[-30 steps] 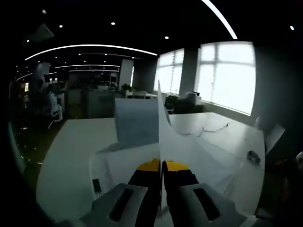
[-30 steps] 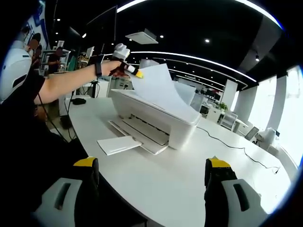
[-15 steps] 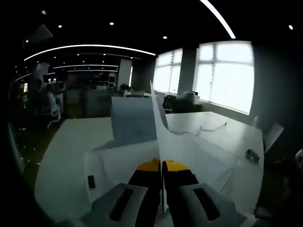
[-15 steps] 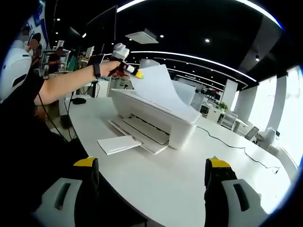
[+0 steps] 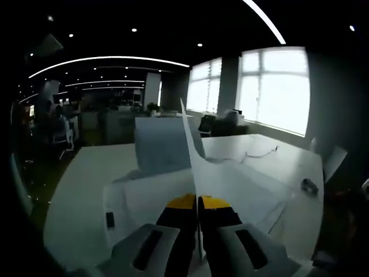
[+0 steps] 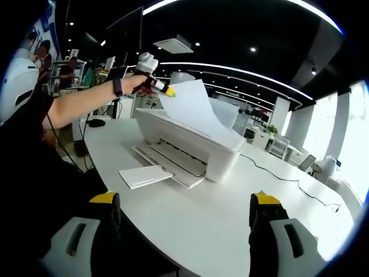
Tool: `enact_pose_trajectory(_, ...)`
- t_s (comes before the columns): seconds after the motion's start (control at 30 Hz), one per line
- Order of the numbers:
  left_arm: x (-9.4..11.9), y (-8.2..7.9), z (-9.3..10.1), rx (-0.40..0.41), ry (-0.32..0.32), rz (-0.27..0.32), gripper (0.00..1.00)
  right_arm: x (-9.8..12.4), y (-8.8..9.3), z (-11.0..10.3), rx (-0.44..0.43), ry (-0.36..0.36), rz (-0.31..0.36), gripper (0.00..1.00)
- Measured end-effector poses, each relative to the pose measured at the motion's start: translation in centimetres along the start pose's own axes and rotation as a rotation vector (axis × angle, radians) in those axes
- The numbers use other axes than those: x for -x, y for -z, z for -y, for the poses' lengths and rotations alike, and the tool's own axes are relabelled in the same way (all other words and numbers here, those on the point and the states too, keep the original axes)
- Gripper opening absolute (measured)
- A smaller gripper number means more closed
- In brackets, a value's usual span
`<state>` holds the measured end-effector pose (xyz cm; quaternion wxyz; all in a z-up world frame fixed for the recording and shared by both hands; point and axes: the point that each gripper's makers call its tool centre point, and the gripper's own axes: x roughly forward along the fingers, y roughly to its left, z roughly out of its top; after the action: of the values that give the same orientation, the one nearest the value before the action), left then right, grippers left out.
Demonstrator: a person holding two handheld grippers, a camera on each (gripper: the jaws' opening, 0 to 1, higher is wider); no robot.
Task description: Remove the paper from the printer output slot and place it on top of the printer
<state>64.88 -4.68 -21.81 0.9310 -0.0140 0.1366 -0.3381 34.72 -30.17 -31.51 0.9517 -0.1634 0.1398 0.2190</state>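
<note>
little has shifted since a second ago: one table (image 6: 190, 225) with wide bare room toward its near edge, one printer (image 6: 193, 144) on it, one sheet of paper (image 6: 193, 112) draped over the printer's top. left gripper (image 5: 197, 203) stays pinched on the paper's edge (held upright). right gripper (image 6: 184, 216) hangs spread wide, holding nothing.

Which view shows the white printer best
The right gripper view: the whole white printer sits side-on on the table. In the left gripper view, only its top shows, partly behind the held sheet of paper.
</note>
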Motion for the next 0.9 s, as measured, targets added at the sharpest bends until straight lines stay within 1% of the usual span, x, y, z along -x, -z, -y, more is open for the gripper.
enact_pose_trajectory(0.37,-0.2,0.9,0.0,0.031,-0.002,0.007,0.05,0.0,0.0,-0.2,0.003,-0.002,-0.001,0.88)
enact_pose_trajectory(0.9,-0.4,1.8,0.4,0.045,-0.002,0.005,0.05,0.0,0.2,0.0,0.000,0.001,-0.003,0.88)
